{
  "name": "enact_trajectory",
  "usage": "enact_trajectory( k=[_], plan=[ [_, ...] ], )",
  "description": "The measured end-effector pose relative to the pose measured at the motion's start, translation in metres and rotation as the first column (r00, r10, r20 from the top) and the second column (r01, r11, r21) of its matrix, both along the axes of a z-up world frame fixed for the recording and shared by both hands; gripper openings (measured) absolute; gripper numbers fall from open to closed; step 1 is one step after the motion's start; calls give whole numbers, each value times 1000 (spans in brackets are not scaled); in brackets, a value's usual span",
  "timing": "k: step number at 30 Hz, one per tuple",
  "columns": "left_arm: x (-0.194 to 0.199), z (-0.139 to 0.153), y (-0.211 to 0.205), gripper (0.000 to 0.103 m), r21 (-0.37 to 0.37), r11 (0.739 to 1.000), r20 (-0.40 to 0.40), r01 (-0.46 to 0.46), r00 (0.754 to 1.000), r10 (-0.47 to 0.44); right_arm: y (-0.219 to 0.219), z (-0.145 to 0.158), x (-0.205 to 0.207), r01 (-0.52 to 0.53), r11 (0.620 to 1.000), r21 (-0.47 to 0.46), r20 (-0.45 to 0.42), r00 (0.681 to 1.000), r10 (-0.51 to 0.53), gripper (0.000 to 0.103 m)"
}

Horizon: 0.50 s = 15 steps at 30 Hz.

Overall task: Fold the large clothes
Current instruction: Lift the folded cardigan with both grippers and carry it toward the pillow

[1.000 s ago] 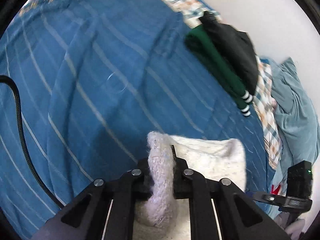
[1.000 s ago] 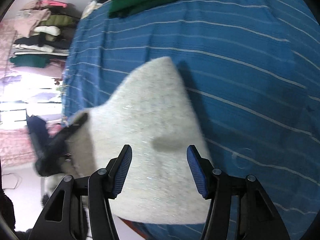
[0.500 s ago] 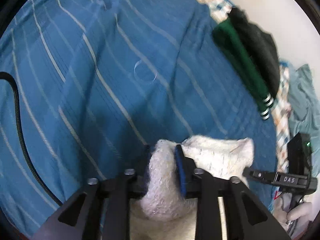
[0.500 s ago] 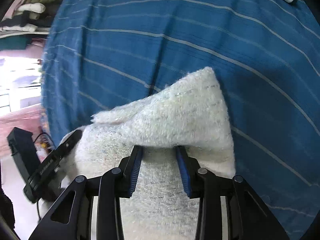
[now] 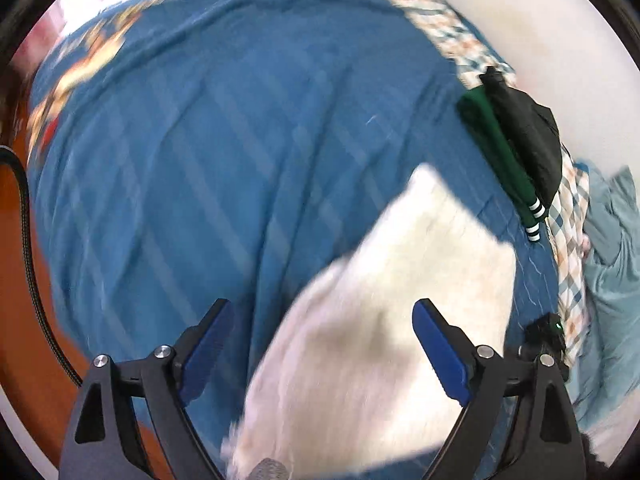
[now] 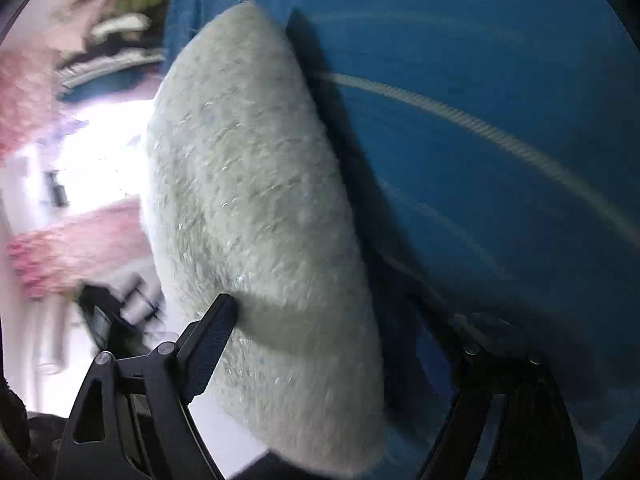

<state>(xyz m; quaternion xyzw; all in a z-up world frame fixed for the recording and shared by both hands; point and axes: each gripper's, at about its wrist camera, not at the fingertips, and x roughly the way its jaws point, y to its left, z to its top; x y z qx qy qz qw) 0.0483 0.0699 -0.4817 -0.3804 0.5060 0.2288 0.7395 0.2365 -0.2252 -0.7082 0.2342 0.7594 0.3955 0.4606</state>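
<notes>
Both hand-held grippers, left [image 5: 322,344] and right [image 6: 340,340], have let go, jaws apart over the white sweater [image 5: 384,320]

The left wrist view looks forward and down along its jaws from above the bed [image 5: 248,152], across the blue cover to the far wall [image 5: 560,20], standing fairly high. The right wrist view sits much nearer, low over the sweater [image 6: 256,200], facing along the bed [image 6: 480,120] with the room's shelves [image 6: 108,52] at its left. Both views share the sweater [image 5: 400,300] and the striped cover.
</notes>
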Motion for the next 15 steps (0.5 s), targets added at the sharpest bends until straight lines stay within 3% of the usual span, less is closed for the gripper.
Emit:
enact_trajectory(
  k=[4, 6, 8, 11, 13, 15],
  plan=[
    [-42, -3, -16, 91, -67, 997, -43, -43, 998, 41, 33, 6, -1, 9, 994, 109, -5, 1000, -9, 92],
    [-56, -2, -26, 91, -97, 994, -46, -45, 998, 40, 65, 15, -9, -42, 997, 58, 60, 997, 38, 88],
    [-66, -2, -36, 91, -110, 993, -55, -39, 998, 33, 72, 14, -11, 3, 999, 48, 44, 999, -5, 68],
    [-75, -9, -48, 91, -154, 986, -69, -57, 997, 47, 61, 23, -20, 132, 990, 44, 9, 991, -132, 53],
    [-78, -16, -50, 91, -200, 976, -55, -85, 996, 76, 47, 27, -31, 221, 974, 50, -46, 975, -219, 52],
    [-73, -26, -47, 91, -289, 949, 0, -122, 992, 127, 30, 31, -51, 285, 957, 55, -92, 956, -280, 52]
  ],
)
